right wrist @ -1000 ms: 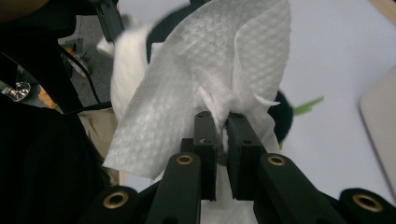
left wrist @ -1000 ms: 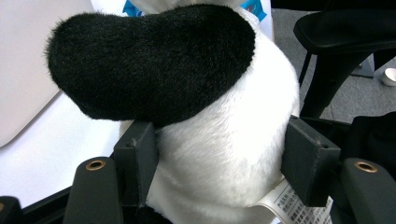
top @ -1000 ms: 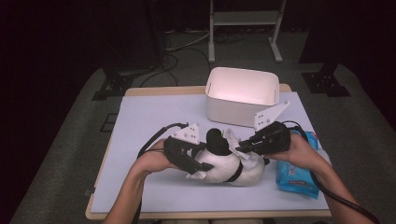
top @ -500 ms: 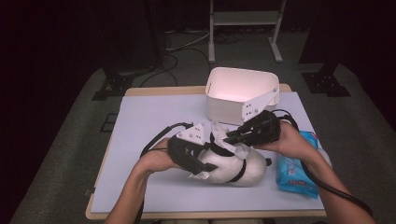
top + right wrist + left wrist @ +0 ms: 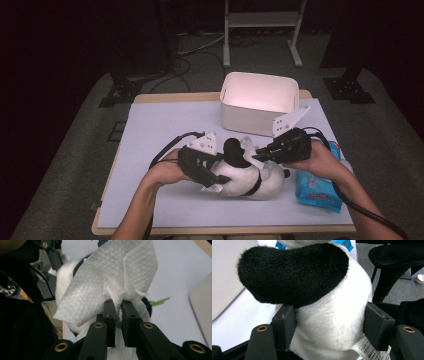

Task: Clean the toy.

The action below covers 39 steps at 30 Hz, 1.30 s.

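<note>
The plush panda [image 5: 245,177] is clamped at its white body by the left gripper [image 5: 212,175]; a white wet wipe [image 5: 110,282] is pinched in the right gripper [image 5: 255,156], held against the panda.

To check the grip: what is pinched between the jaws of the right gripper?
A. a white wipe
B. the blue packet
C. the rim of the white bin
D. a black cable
A: in the right gripper view, the right gripper has its jaws closed on a bunched corner of the white wipe, which fans out above the plush panda.
</note>
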Tool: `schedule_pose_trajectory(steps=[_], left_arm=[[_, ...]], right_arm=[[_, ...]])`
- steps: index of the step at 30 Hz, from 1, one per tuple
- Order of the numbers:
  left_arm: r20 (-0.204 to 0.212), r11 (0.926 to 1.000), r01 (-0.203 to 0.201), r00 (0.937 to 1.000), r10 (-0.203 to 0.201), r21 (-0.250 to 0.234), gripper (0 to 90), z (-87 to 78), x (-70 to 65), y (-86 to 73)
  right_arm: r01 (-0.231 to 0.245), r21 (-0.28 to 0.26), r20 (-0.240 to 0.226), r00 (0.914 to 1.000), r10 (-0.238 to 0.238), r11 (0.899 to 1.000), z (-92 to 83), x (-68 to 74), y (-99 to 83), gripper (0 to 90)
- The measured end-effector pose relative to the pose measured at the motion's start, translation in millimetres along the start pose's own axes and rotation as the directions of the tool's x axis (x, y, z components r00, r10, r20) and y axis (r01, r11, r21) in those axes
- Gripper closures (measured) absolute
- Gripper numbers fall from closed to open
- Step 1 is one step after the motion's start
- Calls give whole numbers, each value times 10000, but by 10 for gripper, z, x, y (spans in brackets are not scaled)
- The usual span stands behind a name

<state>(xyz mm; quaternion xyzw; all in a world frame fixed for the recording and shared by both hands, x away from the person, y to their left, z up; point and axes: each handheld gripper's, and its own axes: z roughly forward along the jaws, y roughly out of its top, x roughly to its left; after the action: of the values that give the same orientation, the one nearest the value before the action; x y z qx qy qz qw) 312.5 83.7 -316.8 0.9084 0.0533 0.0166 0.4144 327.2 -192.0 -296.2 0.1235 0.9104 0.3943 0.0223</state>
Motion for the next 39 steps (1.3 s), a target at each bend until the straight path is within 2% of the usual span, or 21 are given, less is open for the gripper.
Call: schedule_pose_trajectory(steps=[8,11,13,21,26,35,39], left_arm=[[-25,9999,119,9999,-119,-42,335,-18,24,-38],[-23,9999,96,10000,-96,-135,336,-15,30,-18],[-40,9999,59,10000,-60,-104,338,-24,32,8],[-344,9999,-129,9993,130,45,341,-151,44,139],[-491,9988,-385,9980,399,301,343,-210,26,248],[-434,9971,-579,9973,600,494,345,-143,8,384],[-424,9961,-614,9970,642,631,344,-102,8,434]], right_arm=[[-425,602,136,9990,417,9973,31,-46,-289,819],[-678,389,84,9977,676,9969,9,-59,-365,819],[-663,322,106,9978,659,9973,0,-55,-362,819],[-441,3,-79,9990,441,9990,26,-45,-200,820],[-241,-253,-86,9997,238,9994,-43,-29,-46,820],[408,-553,21,9992,-408,9976,-181,46,294,819],[568,-627,70,9984,-565,9964,-194,69,381,818]])
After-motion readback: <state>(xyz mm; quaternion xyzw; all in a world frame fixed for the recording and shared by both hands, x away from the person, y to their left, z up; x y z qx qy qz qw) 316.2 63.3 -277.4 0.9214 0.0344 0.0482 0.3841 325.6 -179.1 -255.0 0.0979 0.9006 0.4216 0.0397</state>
